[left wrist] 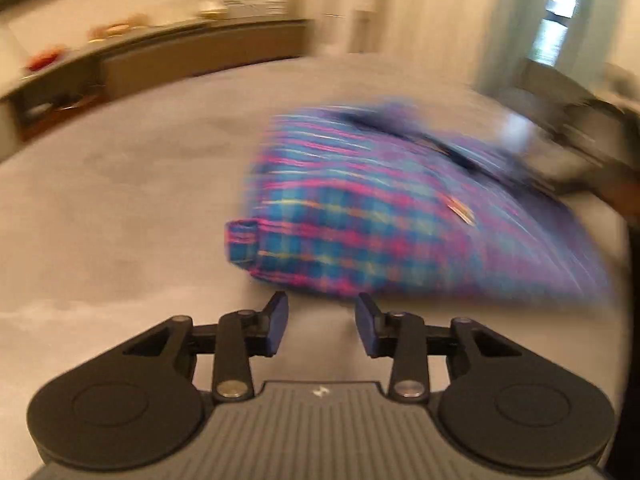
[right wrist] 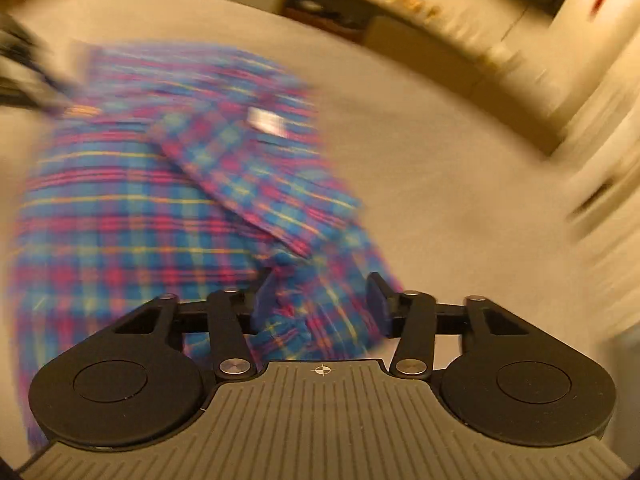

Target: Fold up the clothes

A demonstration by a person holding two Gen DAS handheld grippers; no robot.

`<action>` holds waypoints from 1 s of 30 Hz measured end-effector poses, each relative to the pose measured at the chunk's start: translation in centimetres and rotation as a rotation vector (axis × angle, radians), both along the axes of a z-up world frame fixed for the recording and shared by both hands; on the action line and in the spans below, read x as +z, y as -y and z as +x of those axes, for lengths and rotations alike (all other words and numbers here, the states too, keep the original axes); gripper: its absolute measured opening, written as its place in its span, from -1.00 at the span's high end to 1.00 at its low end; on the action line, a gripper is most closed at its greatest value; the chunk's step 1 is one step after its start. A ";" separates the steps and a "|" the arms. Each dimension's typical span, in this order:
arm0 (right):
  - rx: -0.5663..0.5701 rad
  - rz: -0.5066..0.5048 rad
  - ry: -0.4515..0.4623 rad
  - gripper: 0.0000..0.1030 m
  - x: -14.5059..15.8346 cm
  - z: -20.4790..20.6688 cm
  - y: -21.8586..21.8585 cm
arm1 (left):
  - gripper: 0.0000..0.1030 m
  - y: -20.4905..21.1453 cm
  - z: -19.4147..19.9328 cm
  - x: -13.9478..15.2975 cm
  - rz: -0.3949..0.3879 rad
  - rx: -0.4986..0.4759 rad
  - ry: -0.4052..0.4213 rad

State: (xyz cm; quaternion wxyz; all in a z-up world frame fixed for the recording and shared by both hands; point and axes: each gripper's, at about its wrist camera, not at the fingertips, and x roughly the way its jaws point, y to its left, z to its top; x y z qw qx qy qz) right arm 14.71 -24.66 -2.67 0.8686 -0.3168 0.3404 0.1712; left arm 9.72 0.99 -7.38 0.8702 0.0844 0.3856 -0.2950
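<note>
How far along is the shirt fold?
Done: the plaid shirt lies on the grey surface with a sleeve folded across it. In hand: nothing gripped; cloth sits between the right gripper's open jaws, the left gripper is empty. Left: remaining folds.

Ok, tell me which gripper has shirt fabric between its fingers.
The right gripper: plaid shirt cloth bunches between its fingers. The left gripper has only bare grey surface in its gap.

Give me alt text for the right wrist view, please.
A blue, pink and yellow plaid fabric shirt lies spread on a pale grey surface, motion-blurred. The right tongs stand open over its near edge, bunched cloth between the blue pads without a visible pinch. A shelf with small objects runs behind.
</note>
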 end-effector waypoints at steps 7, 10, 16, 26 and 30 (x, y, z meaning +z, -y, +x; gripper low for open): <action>-0.124 0.310 0.046 0.10 3.5 0.7 2.7 | -0.17 0.1 -1.2 1.0 -0.020 0.052 0.060; -0.032 0.307 0.033 -0.03 3.8 -1.4 1.5 | -0.18 3.1 -2.0 1.3 -0.044 0.025 0.064; -0.070 0.287 -0.032 -0.04 2.8 1.1 2.7 | -0.12 7.2 -2.1 0.6 -0.087 0.126 0.037; -0.204 0.427 -0.211 -0.03 1.3 5.0 8.8 | -0.04 10.9 -2.9 0.1 -0.070 0.214 0.115; -0.197 0.420 -0.220 -0.03 0.5 5.0 8.9 | 0.07 11.2 -2.4 -0.3 -0.066 0.230 0.100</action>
